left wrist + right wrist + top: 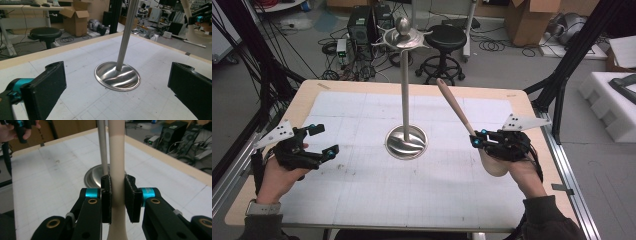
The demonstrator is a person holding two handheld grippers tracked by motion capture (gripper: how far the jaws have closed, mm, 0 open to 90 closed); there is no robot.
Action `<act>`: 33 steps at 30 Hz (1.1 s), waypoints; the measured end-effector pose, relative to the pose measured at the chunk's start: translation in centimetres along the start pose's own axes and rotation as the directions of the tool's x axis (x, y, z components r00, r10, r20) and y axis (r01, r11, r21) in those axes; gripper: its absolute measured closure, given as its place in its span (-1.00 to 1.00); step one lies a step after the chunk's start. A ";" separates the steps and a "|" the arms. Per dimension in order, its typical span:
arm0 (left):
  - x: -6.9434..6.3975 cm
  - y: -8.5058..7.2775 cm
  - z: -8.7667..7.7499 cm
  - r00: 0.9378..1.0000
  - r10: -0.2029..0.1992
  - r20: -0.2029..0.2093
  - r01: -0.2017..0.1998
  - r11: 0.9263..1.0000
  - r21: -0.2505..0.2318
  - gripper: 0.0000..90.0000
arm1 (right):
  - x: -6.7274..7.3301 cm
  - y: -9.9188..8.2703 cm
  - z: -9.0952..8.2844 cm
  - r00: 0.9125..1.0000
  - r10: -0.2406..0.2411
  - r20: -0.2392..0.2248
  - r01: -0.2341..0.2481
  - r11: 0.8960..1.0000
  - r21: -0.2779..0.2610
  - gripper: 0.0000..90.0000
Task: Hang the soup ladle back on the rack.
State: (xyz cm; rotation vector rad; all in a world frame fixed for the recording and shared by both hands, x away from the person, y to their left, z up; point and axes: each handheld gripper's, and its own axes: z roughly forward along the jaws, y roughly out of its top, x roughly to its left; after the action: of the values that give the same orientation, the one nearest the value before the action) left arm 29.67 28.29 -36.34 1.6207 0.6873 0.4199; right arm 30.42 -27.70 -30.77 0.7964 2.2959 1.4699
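From above, your right tool point(477, 141) clamps the cream wooden-handled ladle point(455, 107), its bowl half hidden beneath. Left tool view: your left tool point(117, 92) gapes released before the steel stand point(117, 76). Right tool view: the ladle's ends are cut off.

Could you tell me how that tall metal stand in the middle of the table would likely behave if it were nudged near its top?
The stand would probably tip rather than slide: its pole is tall and thin, with a hooked crown and ball high up. Its broad round base should resist light nudges. The polished metal looks stiff and probably slippery to grip.
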 end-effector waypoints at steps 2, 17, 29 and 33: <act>-0.1 0.0 0.0 1.000 -0.002 0.000 0.002 1.000 -0.003 -0.95 | -0.2 0.4 -0.3 1.000 -0.002 0.002 0.002 1.000 -0.014 0.74; 0.0 0.0 -0.1 1.000 -0.004 0.001 0.004 1.000 -0.007 -0.95 | -0.6 3.2 -1.5 0.999 -0.043 0.020 0.044 0.996 -0.075 0.74; 0.0 0.0 -0.2 1.000 -0.002 -0.001 0.002 1.000 -0.007 -0.95 | -0.2 4.8 -1.5 0.998 -0.059 0.012 0.059 0.993 -0.099 0.74; -0.1 0.1 -0.2 1.000 -0.004 -0.002 0.004 1.000 -0.010 -0.95 | -0.1 5.3 -1.4 0.998 -0.068 0.008 0.069 0.992 -0.105 0.74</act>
State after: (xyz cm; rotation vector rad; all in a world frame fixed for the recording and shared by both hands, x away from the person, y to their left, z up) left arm 29.48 28.41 -36.23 1.6089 0.6886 0.4212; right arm 31.28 -27.09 -25.33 0.6835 2.1997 1.5425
